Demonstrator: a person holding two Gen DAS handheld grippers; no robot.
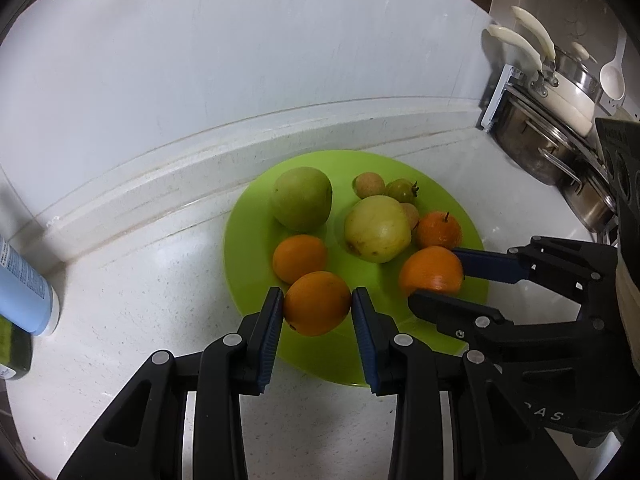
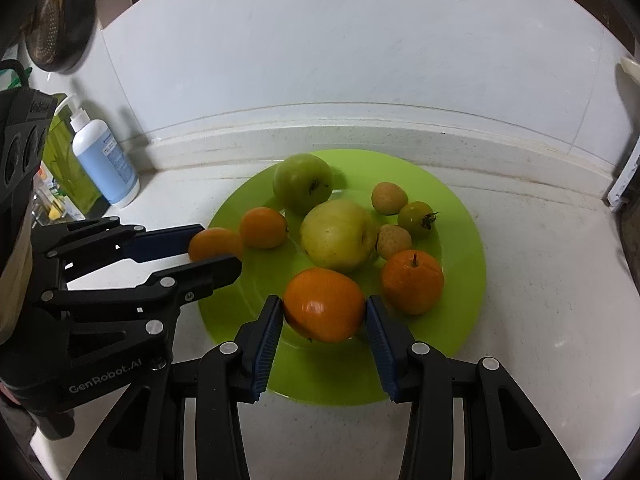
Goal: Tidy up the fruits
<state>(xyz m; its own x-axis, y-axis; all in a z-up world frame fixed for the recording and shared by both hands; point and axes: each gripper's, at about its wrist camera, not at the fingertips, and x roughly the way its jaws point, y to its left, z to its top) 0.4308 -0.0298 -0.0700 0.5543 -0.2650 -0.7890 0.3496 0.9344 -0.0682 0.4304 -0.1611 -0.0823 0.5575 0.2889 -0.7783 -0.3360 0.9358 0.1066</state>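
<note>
A lime green plate [image 1: 444, 196] [image 2: 460, 216] on a white counter holds several fruits. My left gripper [image 1: 318, 306] [image 2: 214, 250] is shut on an orange [image 1: 317, 303] [image 2: 214, 242] at the plate's near left edge. My right gripper [image 2: 325, 308] [image 1: 438, 276] is shut on another orange [image 2: 325, 305] [image 1: 432, 270] at the plate's near side. On the plate also lie a green apple [image 1: 301, 198] [image 2: 302, 182], a yellow apple [image 1: 376, 228] [image 2: 338, 234], two more oranges [image 1: 299, 258] [image 1: 438, 229], two lychees [image 2: 389, 198] [image 2: 394, 241] and a small green fruit [image 2: 416, 219].
A blue and white pump bottle [image 2: 104, 156] [image 1: 22, 284] stands left of the plate by the wall. Stacked steel pots and pans [image 1: 560, 120] sit at the right. The counter's raised back ledge [image 2: 360, 132] runs just behind the plate.
</note>
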